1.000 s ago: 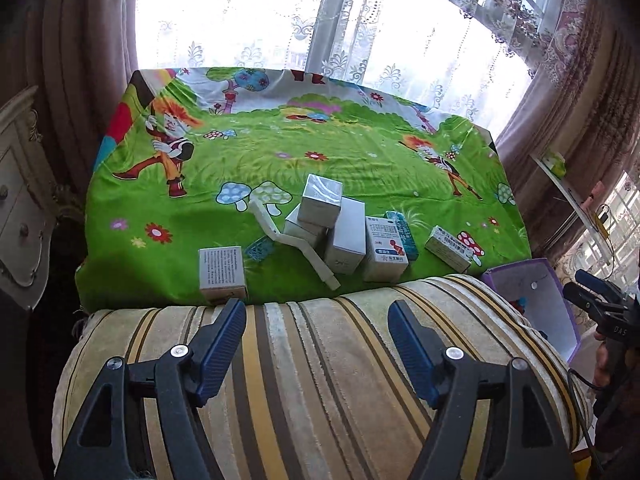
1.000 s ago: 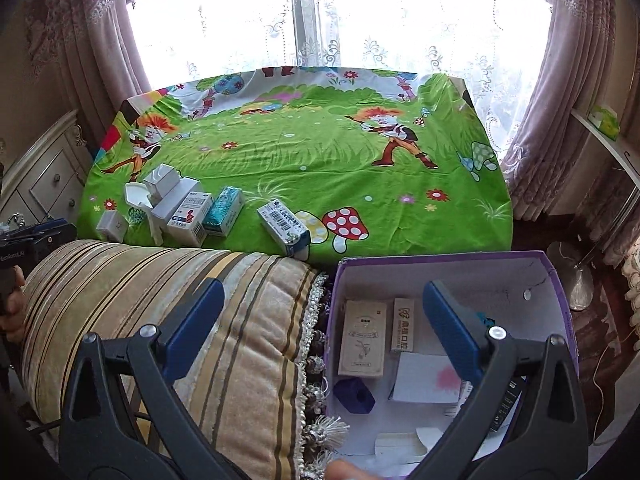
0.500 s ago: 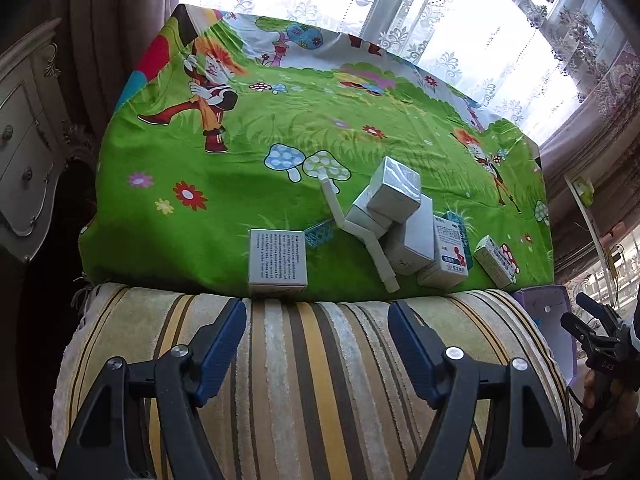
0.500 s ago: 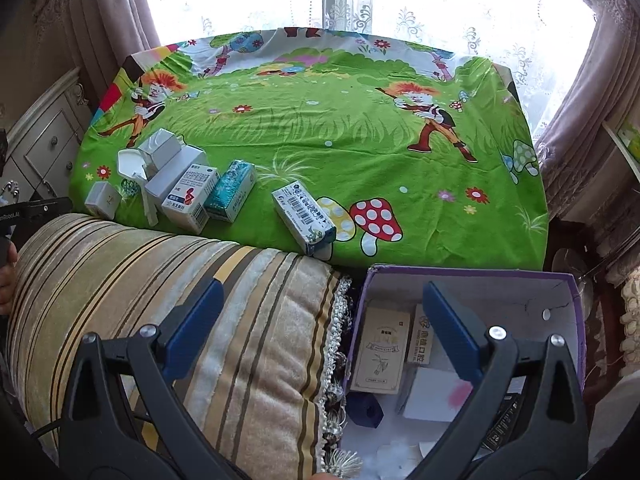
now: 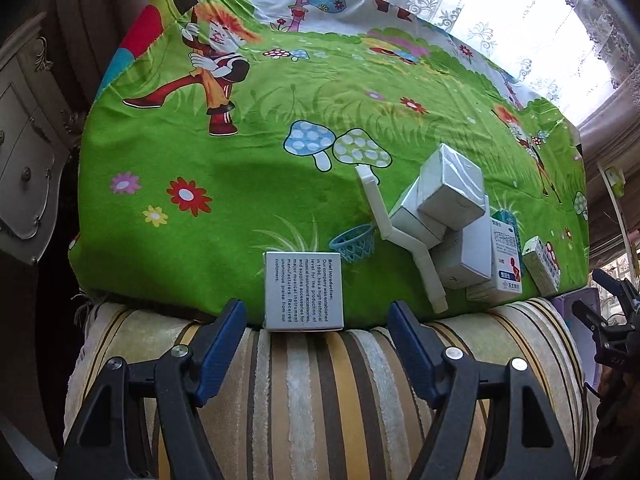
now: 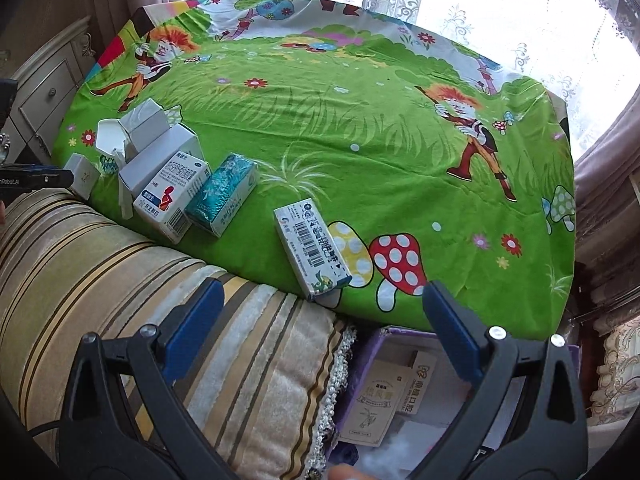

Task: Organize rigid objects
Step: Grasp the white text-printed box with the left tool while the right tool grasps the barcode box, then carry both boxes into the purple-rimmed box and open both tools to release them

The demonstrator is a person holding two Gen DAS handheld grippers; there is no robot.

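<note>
We had both grippers empty with jaws spread wide. Our left gripper (image 5: 316, 354) pointed down at the grey printed-text box (image 5: 303, 290), which sat dead ahead between the open pads on the near edge of the green cartoon sheet (image 5: 224, 176), butted against the striped cushion (image 5: 320, 400); we judged it the obvious first pick, isolated and square to the jaws. Ahead and to the right of that gripper sat the cluster: a silver-wrapped box (image 5: 450, 190) tilted on top of other white boxes, a bent white plastic piece (image 5: 404, 240) leaning across their front, a small teal basket (image 5: 353, 242) just left of it, then a red-and-white medicine box (image 5: 506, 258) and a barcode carton (image 5: 542, 266) further right. Our right gripper (image 6: 320, 330) hovered with that barcode carton (image 6: 312, 248) just ahead of its left pad; the teal box (image 6: 222, 194) and the medicine box (image 6: 172, 200) lay further left. Below its right pad the purple bin (image 6: 366, 354) sat off the bed edge, already holding flat cartons, so we read it as the drop target. Obstructions: the cushion crowded the near side of every box, leaving little room under the near pad, and the stacked cluster looked likely to topple if we pulled the plastic piece first.
</note>
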